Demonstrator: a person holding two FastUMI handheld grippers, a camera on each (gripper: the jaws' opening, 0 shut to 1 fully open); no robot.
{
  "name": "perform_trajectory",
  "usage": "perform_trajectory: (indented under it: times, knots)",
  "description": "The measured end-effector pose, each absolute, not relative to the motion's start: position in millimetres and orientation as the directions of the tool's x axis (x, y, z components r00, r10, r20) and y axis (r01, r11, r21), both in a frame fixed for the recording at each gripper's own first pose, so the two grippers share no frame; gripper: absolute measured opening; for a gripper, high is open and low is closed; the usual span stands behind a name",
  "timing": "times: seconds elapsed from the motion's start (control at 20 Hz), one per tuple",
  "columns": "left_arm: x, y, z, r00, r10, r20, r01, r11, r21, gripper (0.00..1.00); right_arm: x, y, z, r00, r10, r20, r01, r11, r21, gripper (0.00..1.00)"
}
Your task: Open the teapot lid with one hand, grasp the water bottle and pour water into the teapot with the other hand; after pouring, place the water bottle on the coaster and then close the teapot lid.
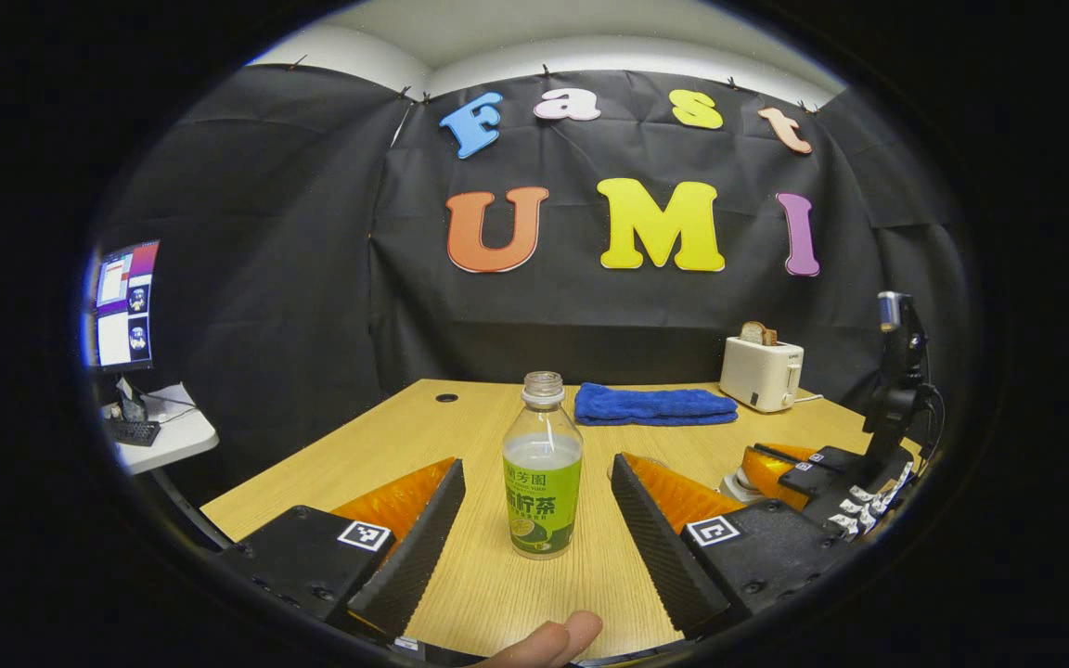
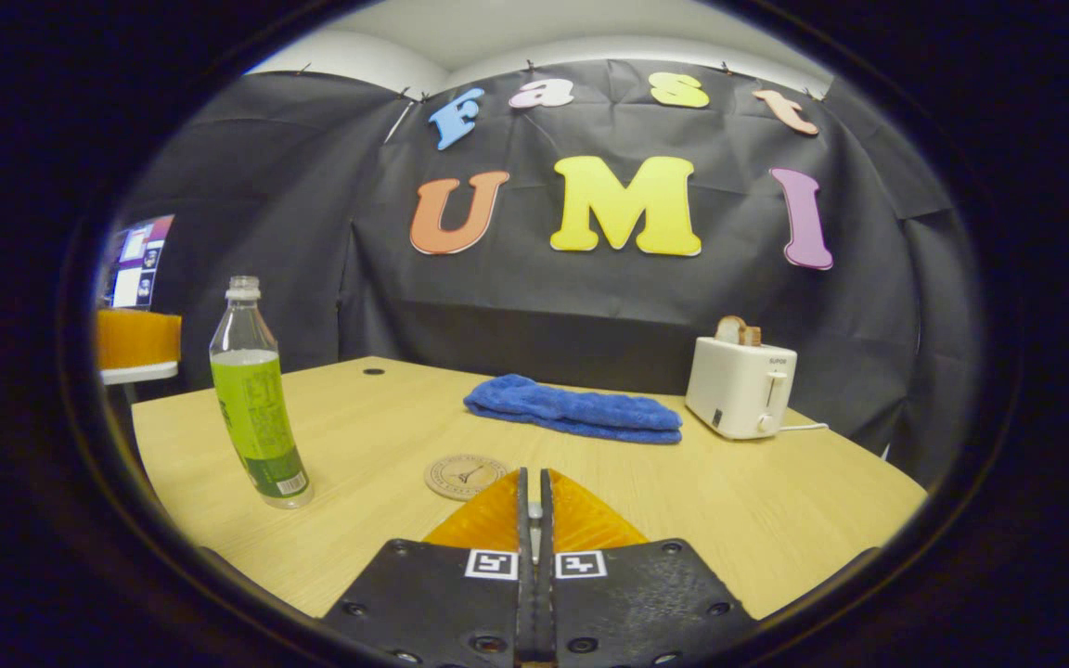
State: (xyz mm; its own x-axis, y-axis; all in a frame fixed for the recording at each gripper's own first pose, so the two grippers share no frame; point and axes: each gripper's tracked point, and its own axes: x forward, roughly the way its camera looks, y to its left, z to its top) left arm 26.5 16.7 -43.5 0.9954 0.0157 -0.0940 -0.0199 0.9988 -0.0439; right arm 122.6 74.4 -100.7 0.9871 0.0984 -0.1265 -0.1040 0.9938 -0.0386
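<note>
Left gripper point(image 1: 539, 520) is sitting wide open, water bottle point(image 1: 542, 468) standing upright between its fingers point(image 1: 409, 543), neither finger touching it. Bottle is uncapped, partly filled with clear liquid, wearing a green label with Chinese characters and a lime picture; not reading it out. A fingertip point(image 1: 548, 642) of the person is poking in at the bottom edge, nearer than the bottle. Behind the bottle a folded blue towel point(image 1: 653, 405) is lying on the wooden table point(image 1: 497, 594); right of the towel a white toaster point(image 1: 761, 373) is holding bread, its small logo too tiny to read. Right of the bottle the other gripper point(image 1: 799, 468) is hovering over something white, teapot not identifiable. In the right gripper view, right gripper point(image 2: 534, 506) is closed, fingers pressed together, gripping nothing. Round coaster point(image 2: 466, 476) with printed emblem is lying right of the bottle point(image 2: 256, 399), just beyond the fingertips. Monitor point(image 1: 124, 304) is glowing far left of the bottle.
</note>
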Motion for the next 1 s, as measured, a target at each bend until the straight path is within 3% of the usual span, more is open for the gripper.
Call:
perform_trajectory:
  times: [0.55, 1.0]
  knots:
    - [40, 27, -47, 0.992, 0.006, -0.122, -0.012, 0.999, -0.047, 0.99, 73, 4, -41, 0.998, 0.033, -0.046, -0.035, 0.998, -0.044, 0.00]
    - [61, -5, -89, 0.983, -0.095, -0.159, 0.085, 0.994, -0.063, 1.00, 53, -27, -30, 0.999, 0.027, -0.035, -0.028, 0.999, -0.020, 0.00]
